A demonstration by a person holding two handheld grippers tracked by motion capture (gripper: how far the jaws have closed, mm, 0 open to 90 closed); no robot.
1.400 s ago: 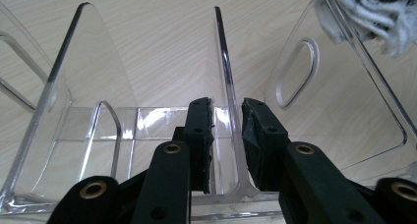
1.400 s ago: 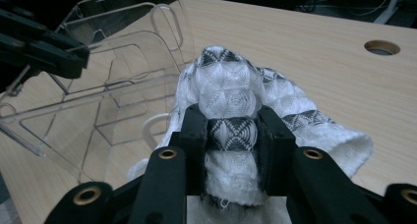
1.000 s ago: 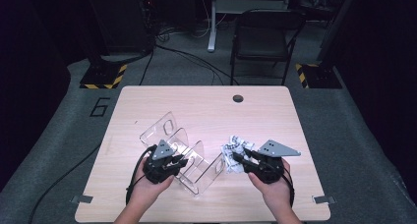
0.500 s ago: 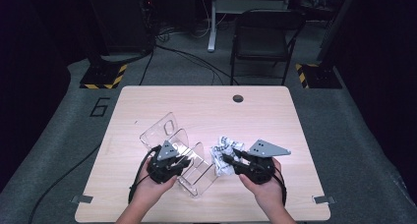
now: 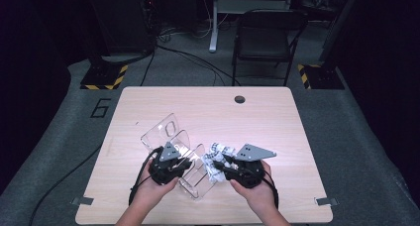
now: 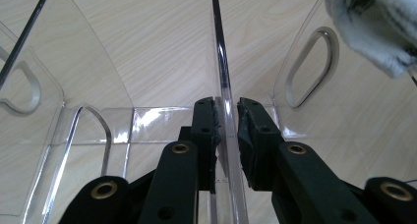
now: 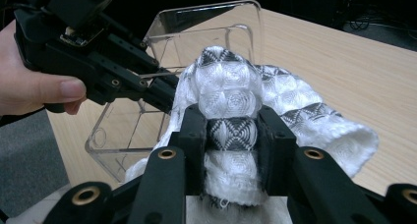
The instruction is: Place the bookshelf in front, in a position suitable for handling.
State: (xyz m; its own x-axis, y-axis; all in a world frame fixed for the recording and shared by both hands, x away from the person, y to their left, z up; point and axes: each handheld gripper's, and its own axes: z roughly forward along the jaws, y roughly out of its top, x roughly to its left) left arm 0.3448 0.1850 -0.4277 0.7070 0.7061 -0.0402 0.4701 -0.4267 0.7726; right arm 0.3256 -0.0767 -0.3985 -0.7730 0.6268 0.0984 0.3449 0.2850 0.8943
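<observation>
— Jaws first: what are yours doing?

— Both pairs are holding something. My left gripper (image 6: 227, 123) has just been closing, and now its two black jaws pinch one thin clear wall of the clear plastic rack (image 5: 171, 137). My right gripper (image 7: 231, 135) squeezes the white and grey cloth (image 7: 275, 101) tight in its middle.

— How many things do you count?

— One rack, one cloth, two grippers and two hands. The rack has three upright clear walls that I can see in the left gripper view, each with a long rounded hole cut in it.

— Where is the cloth?

— It is up off the wooden table (image 5: 277, 117), just to the right of the rack, at the near side, bunched in my right jaws.

— Does one view show more than another?

— Yes. The high view shows the whole table, my left hand (image 5: 148, 196) and my right hand (image 5: 257, 194) close together, and a dark chair (image 5: 262, 37) on the far side. The right gripper view shows the woven diamond pattern on the cloth. The left gripper view shows a fluffy corner of the cloth at the top right, near the rack's wall.
</observation>
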